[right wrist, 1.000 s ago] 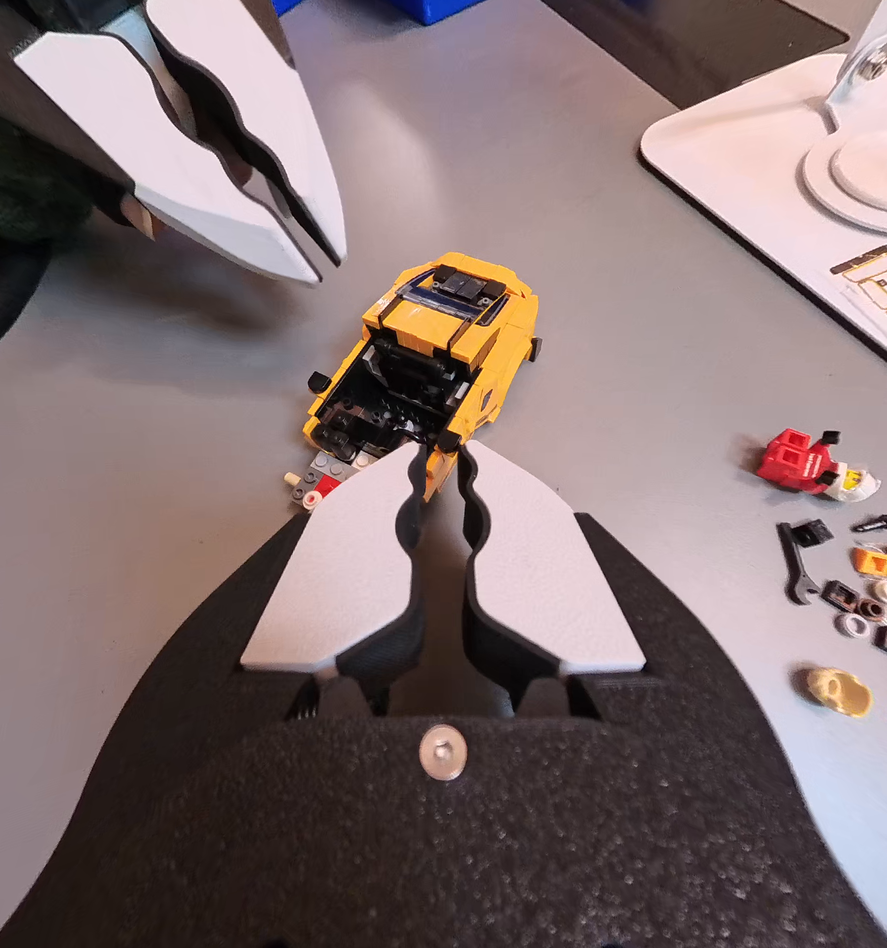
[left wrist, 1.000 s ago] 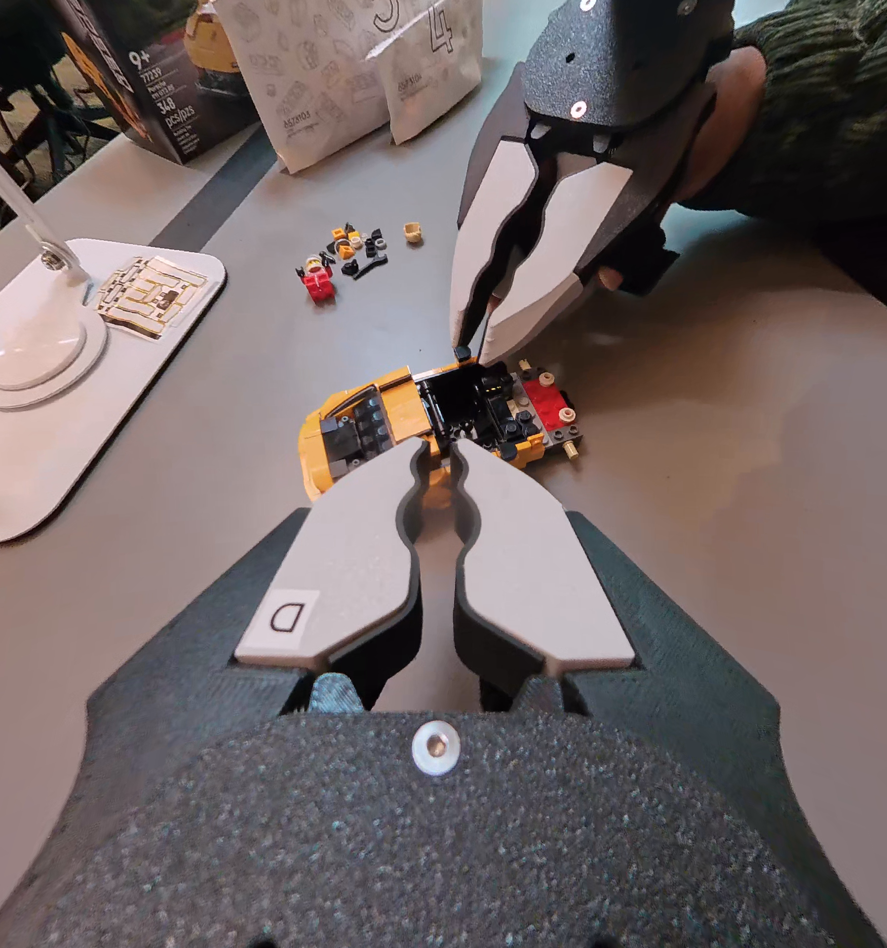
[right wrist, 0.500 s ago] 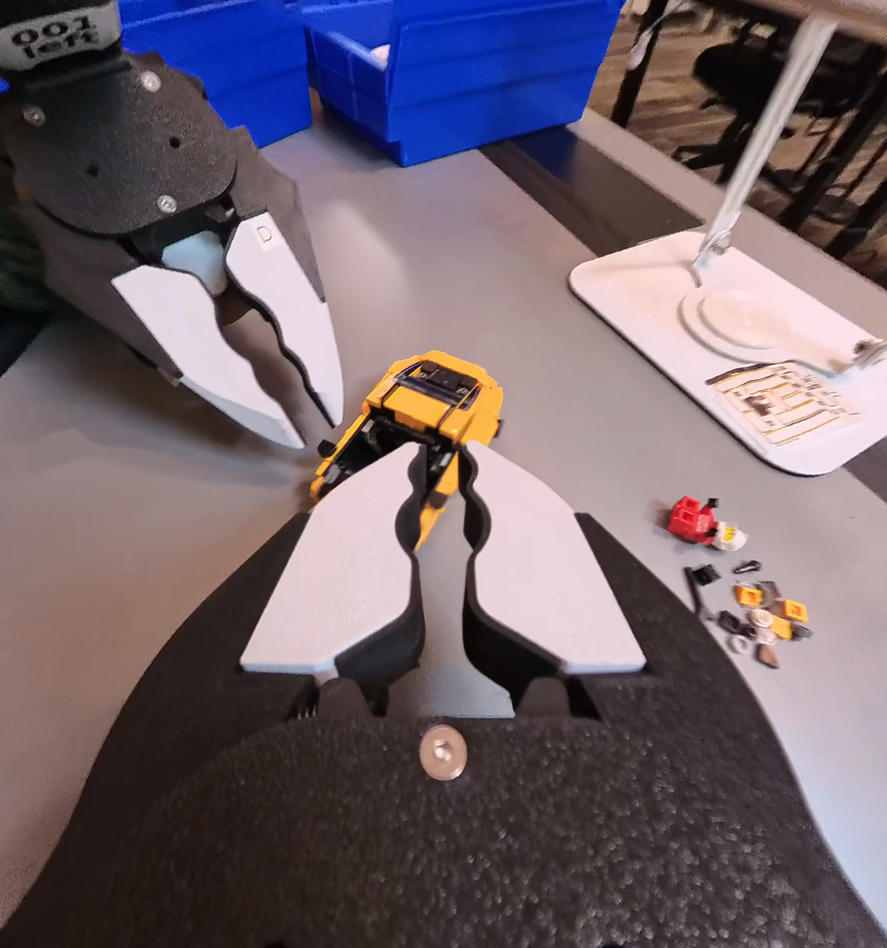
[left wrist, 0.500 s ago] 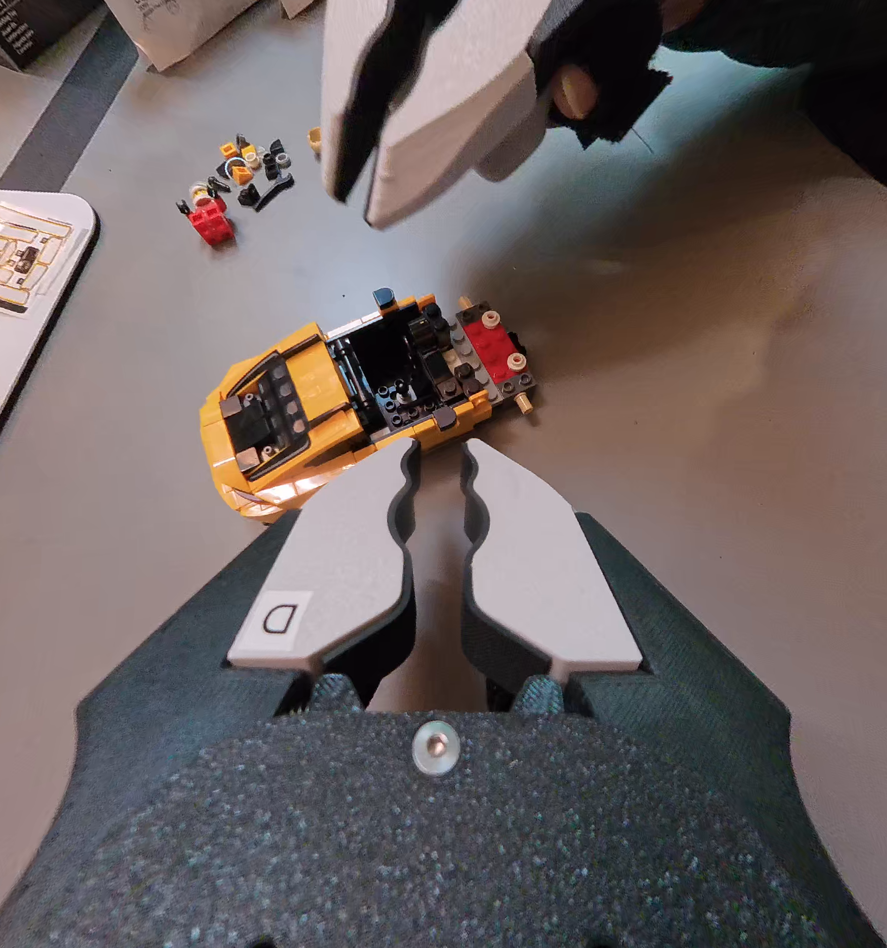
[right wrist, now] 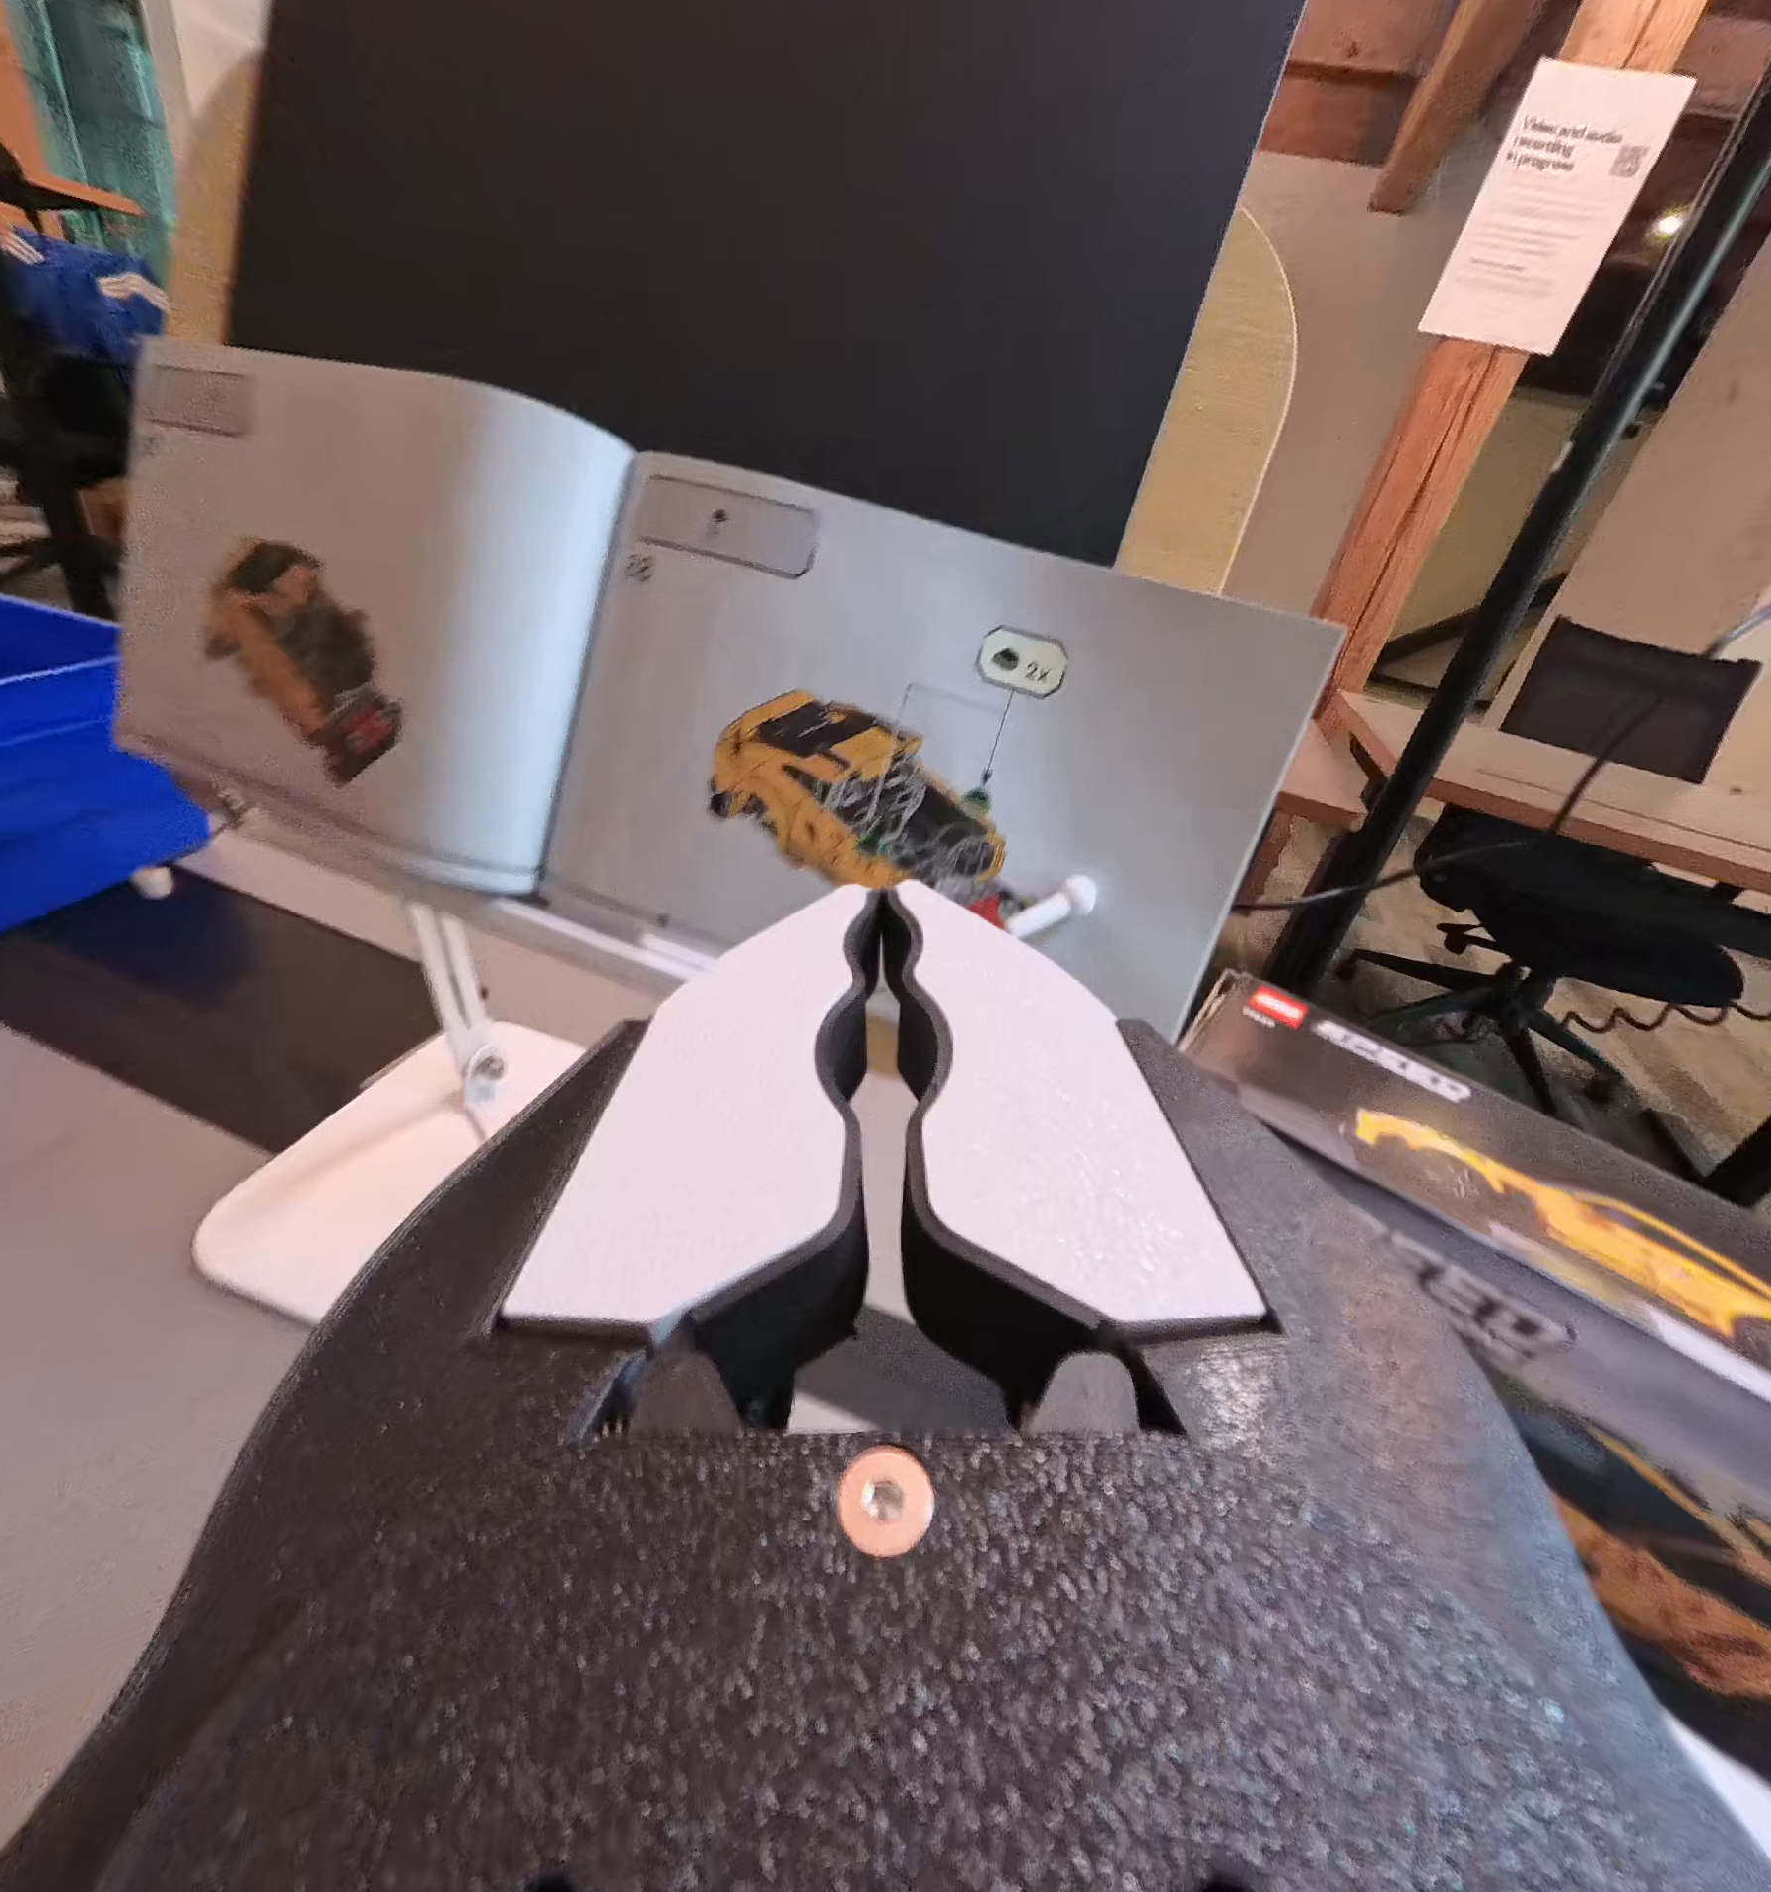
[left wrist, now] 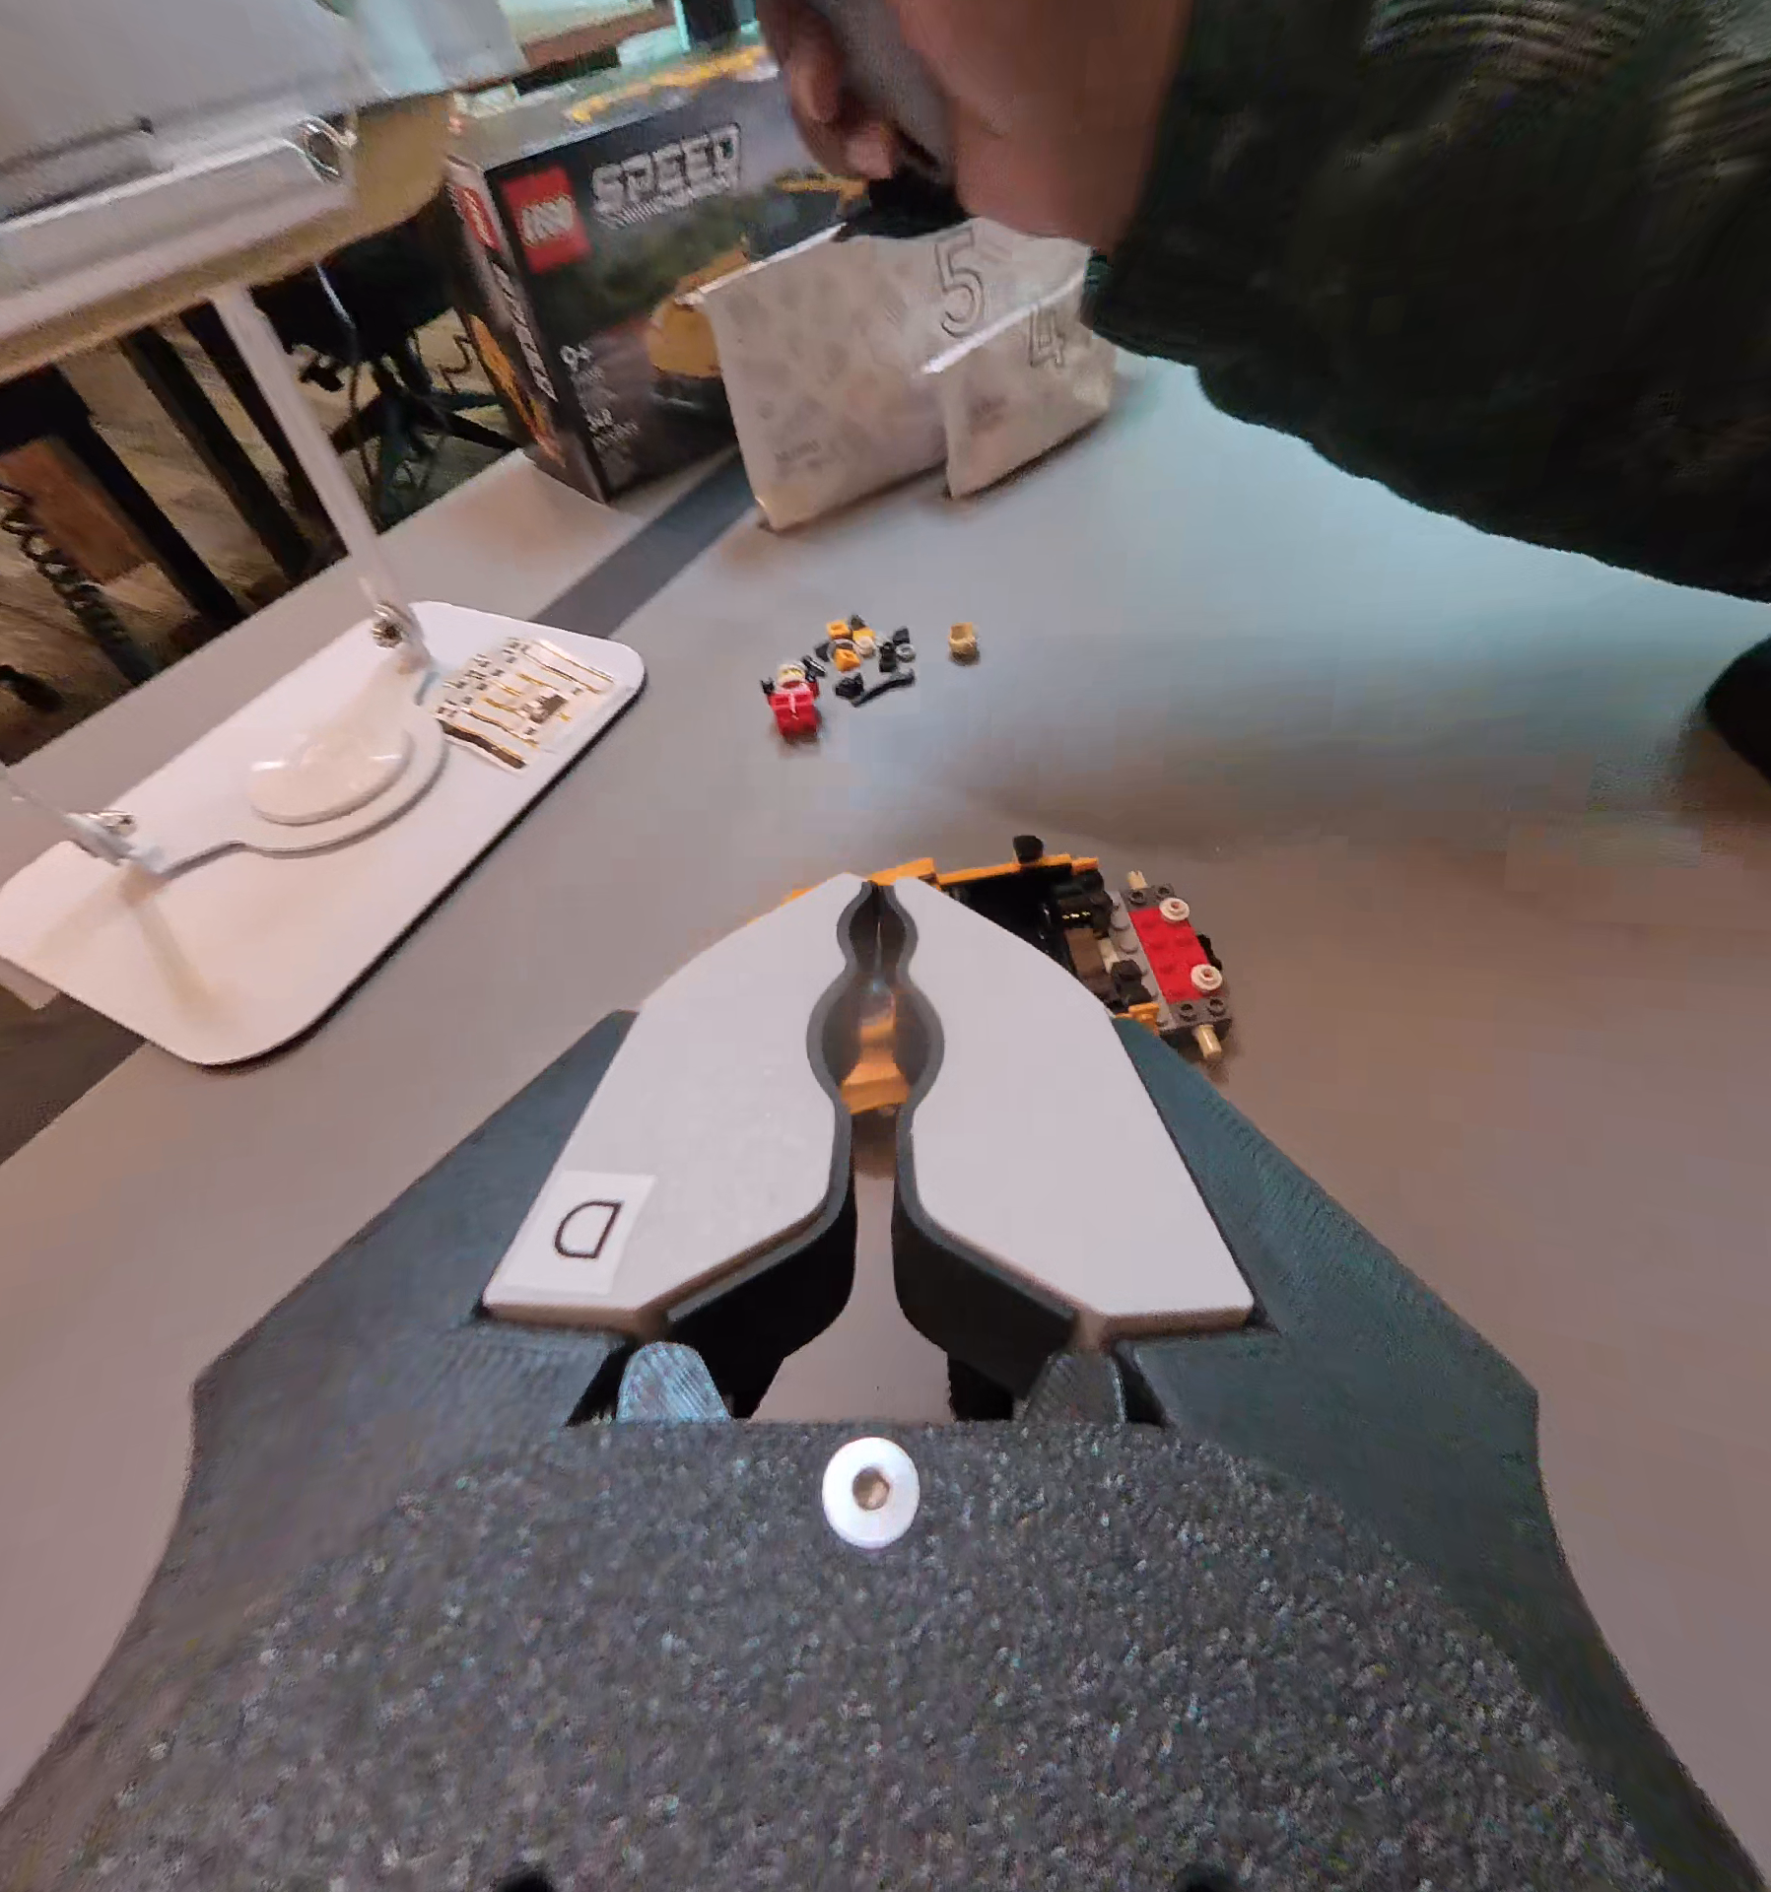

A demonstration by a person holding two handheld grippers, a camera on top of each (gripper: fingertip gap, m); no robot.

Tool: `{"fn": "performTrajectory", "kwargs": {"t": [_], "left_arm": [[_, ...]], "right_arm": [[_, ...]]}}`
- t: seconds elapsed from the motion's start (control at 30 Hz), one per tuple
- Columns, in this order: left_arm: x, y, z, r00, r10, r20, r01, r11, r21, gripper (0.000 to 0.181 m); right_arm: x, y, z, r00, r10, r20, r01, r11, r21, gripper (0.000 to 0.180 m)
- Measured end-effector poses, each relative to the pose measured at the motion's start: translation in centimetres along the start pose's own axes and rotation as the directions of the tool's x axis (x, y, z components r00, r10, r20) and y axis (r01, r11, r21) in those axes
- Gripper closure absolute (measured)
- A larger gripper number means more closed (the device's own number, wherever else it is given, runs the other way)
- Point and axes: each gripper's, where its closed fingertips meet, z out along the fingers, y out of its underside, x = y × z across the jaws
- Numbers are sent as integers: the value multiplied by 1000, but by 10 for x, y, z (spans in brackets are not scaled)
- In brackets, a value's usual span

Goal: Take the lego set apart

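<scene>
Seen from the left wrist view, the left gripper has its tips pressed nearly together over the yellow lego car, which lies on the grey table toward its near edge; whether they pinch the car's body I cannot tell, since the fingers hide the contact. Judging by its look, the car is light, rigid and apt to slide or pop apart, so a hold on the solid yellow shell seems safer than on the exposed red and grey chassis end. Farther off lie loose small parts, paper bags and the set box. Meanwhile the right wrist view shows the right gripper with tips pressed together on nothing visible, facing the instruction booklet on its stand, with no car in sight.
</scene>
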Motion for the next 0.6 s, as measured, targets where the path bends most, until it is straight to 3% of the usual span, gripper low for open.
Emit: {"fn": "performTrajectory", "kwargs": {"t": [0.23, 0.43, 0.6], "left_arm": [[-10, 6, -2, 999, -42, 11, 42, 999, 6, 181], [-13, 10, -2, 999, -53, 12, 53, 999, 5, 181], [-12, 14, 0, 998, -69, -3, 69, 998, -3, 181]], "right_arm": [[24, 8, 54, 999, 20, -25, -21, 999, -42, 180], [25, 13, 61, 1000, 15, -10, -15, 999, -49, 180], [-8, 20, 53, 996, -47, 74, 51, 998, -48, 180]]}}
